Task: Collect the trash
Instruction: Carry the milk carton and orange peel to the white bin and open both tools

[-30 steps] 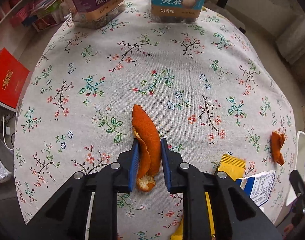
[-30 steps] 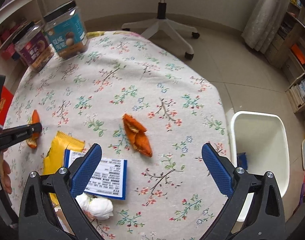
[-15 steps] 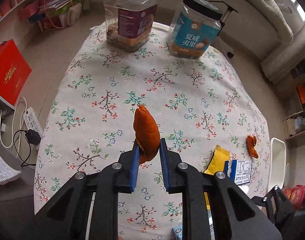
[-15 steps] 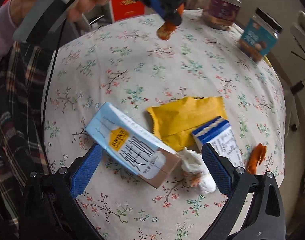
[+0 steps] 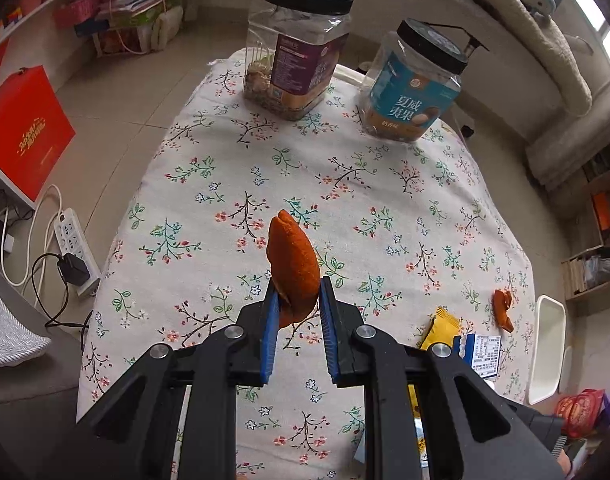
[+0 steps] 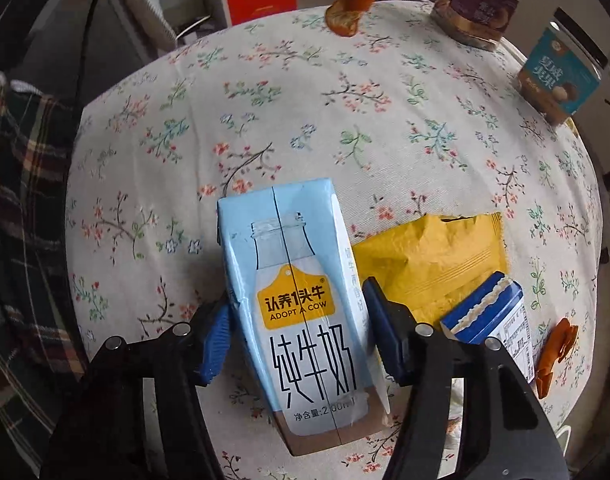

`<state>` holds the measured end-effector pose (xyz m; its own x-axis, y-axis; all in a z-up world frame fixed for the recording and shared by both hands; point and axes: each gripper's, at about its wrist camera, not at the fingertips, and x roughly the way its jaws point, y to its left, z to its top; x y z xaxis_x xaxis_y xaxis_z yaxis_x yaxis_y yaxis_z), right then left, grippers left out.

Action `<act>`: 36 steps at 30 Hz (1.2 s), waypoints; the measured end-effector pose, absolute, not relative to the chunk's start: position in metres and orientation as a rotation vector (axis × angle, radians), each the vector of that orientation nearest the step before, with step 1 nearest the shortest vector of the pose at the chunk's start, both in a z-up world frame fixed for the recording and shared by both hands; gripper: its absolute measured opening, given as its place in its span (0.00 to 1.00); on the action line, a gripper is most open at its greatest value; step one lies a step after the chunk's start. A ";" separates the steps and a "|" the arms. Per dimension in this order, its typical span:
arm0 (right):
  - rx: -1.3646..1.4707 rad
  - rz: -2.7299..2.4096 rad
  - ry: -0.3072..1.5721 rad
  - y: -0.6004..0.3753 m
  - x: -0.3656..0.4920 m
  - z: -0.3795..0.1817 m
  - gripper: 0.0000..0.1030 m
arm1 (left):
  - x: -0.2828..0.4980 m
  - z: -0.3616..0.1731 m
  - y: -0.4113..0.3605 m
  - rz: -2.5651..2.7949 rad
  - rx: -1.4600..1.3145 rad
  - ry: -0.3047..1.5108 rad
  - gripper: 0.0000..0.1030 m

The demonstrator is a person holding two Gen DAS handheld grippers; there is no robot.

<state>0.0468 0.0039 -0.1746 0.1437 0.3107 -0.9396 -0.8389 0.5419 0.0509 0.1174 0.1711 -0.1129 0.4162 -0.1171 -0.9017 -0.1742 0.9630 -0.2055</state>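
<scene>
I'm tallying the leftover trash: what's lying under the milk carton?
The milk carton covers the yellow wrapper's left edge and floral tablecloth. Anything else beneath it is hidden. The right gripper straddles it.

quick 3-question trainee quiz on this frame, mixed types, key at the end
1. True or false: the left gripper holds an orange peel up off the tablecloth.
2. Multiple choice: what sits between the fingers of the right gripper? A) milk carton B) yellow wrapper C) blue packet
3. Short answer: how many orange peel pieces lie loose on the tablecloth, apart from the held one?

Key:
1. True.
2. A. The fingers flank the carton; a firm grip cannot be confirmed.
3. One, the second peel near the white bin.
</scene>
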 end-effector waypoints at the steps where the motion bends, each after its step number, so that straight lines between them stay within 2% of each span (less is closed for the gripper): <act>1: -0.517 0.881 1.129 0.001 0.054 -0.168 0.56 | 0.117 -0.112 0.172 0.037 -0.286 1.140 0.19; 8: -0.156 0.722 1.011 -0.032 0.099 -0.124 0.56 | 0.117 -0.106 0.165 0.035 -0.266 1.095 0.19; 12: -0.053 0.591 0.926 -0.052 0.110 -0.109 0.56 | 0.115 -0.100 0.158 0.027 -0.258 1.057 0.19; 21: 0.052 0.383 0.788 -0.091 0.110 -0.091 0.56 | 0.107 -0.083 0.122 -0.011 -0.201 0.947 0.19; 36: 0.101 0.162 0.706 -0.149 0.103 -0.077 0.56 | 0.099 -0.070 0.057 -0.052 -0.115 0.861 0.19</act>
